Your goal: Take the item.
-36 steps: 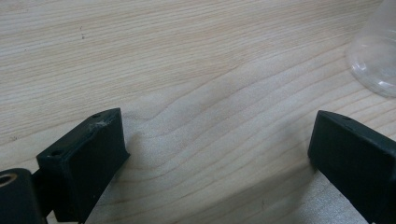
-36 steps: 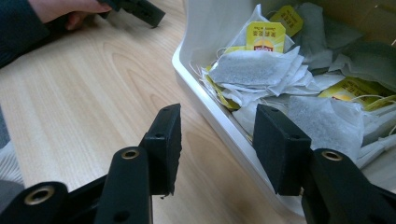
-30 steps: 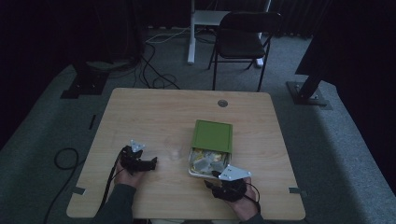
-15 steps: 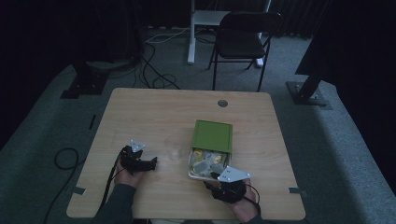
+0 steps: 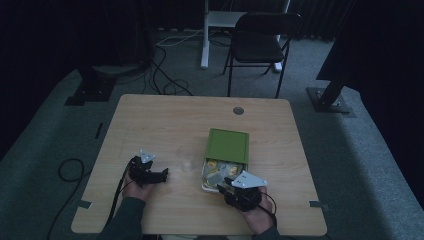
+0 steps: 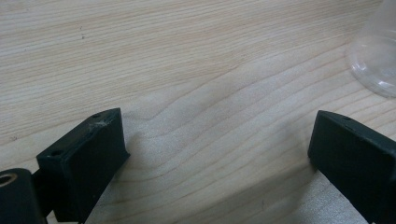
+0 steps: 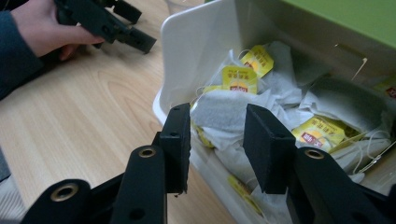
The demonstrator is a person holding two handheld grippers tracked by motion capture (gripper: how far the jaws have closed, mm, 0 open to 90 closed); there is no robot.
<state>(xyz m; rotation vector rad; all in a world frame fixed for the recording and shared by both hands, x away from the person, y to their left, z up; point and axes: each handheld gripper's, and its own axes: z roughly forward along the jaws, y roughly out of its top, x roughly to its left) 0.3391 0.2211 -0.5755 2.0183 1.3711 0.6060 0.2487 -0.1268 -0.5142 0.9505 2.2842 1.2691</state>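
on the wooden table [image 5: 165,120], my right gripper [image 7: 217,140] has been closing around a white tea bag [image 7: 219,112] at the white box's [image 7: 196,56] near-left corner, pads not visibly pressing.

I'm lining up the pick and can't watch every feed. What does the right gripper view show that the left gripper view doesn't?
Right gripper view: its jaws, just closing, straddle a white tea bag in the white box without yet pressing it, among yellow tags; the left gripper lies beyond.
Left gripper view: jaws wide open over bare wood, with a clear plastic cup at the edge.
Shared: the wooden table.
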